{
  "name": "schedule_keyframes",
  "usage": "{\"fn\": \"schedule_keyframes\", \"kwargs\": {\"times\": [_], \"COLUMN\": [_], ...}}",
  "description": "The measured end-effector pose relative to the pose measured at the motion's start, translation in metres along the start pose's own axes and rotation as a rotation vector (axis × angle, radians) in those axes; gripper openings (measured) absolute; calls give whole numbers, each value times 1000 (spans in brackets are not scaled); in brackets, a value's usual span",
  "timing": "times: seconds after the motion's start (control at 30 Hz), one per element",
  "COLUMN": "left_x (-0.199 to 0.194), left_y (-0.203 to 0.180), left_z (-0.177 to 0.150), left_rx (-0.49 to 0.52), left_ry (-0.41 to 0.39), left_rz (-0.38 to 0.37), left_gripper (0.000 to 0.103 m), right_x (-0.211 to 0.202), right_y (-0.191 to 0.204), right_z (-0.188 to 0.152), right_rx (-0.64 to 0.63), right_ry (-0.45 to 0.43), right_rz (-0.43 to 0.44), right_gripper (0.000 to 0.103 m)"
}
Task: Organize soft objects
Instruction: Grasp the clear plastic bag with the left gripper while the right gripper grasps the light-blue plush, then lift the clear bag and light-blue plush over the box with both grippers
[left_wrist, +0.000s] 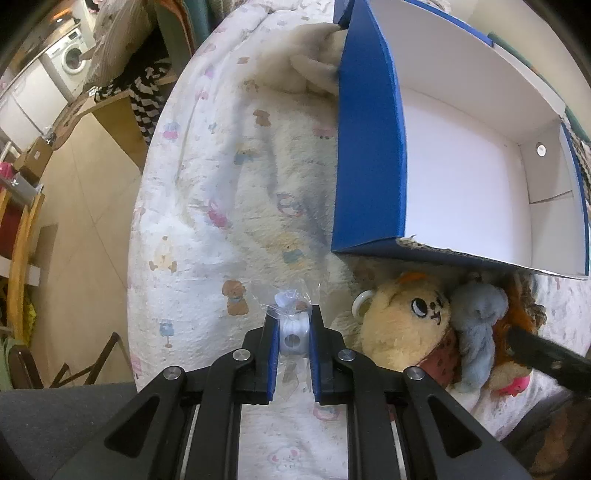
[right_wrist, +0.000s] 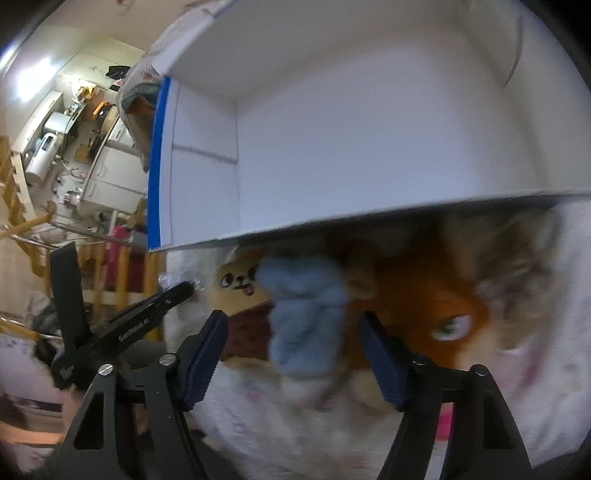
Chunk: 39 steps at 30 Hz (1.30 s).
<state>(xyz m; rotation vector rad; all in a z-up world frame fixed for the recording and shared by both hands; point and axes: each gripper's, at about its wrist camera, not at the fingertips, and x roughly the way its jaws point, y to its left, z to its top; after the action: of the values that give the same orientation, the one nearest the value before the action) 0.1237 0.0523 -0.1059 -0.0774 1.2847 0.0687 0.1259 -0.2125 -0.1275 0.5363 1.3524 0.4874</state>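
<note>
Below box (left_wrist: 369, 147) rim: left claw (left_wrist: 293, 341) clamps bagged roll (left_wrist: 293, 338); right claw (right_wrist: 295, 354) spread around blue plush (right_wrist: 306, 314).

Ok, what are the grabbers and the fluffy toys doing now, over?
Left gripper shut on small white bagged spool. Right gripper open around fluffy blue plush. Blue-and-white cardboard box empty, rim overhanging toys.

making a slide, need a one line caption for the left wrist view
Left gripper shut on a bagged white spool over a printed blanket, beside plush toys and an open blue box.
</note>
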Motion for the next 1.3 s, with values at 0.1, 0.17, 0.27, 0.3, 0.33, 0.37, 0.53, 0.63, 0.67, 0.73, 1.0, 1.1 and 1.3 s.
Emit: {"fn": "schedule_keyframes", "kwargs": {"times": [0.1,0.17,0.27,0.3,0.33,0.37,0.53,0.63,0.67,0.73,1.0,1.1,1.3], "left_x": [-3,-4,-9,-11,-11,-10,-11,-13,-13,-13,-27,-34,-55], "left_y": [-5,-5,-3,-3,-3,-3,-3,0,1,1,3,5,5], "left_z": [-2,-2,-2,-1,-1,-1,-1,-3,-4,-7,-8,-9,-7], "left_rx": [-2,-3,-11,-13,-15,-16,-4,-4,-8,-15,-10,-19,-32], "left_ry": [-11,-18,-43,-46,-46,-41,-49,-59,-58,-55,-101,-121,-177], "left_rz": [1,4,15,14,10,6,14,37,43,43,55,57,62], "left_gripper": [13,13,13,13,13,13,13,13,13,13,13,13,13], "right_x": [19,27,34,38,42,43,23,3,-3,-15,-63,-77,-105], "right_y": [3,4,14,14,12,12,20,23,26,31,31,31,30], "right_z": [3,2,-2,-4,-10,-12,-14,-21,-24,-25,-40,-46,-58], "right_rx": [-9,-23,-87,-95,-89,-92,-136,-149,-161,-187,-203,-210,-216], "right_ry": [24,36,58,82,102,98,30,-10,-29,-60,-163,-201,-261], "right_rz": [-90,-119,-164,-160,-138,-130,-97,-76,-79,-87,-69,-62,-56], "right_gripper": [74,73,45,35,33,30,22,22,22,22,22,22,22]}}
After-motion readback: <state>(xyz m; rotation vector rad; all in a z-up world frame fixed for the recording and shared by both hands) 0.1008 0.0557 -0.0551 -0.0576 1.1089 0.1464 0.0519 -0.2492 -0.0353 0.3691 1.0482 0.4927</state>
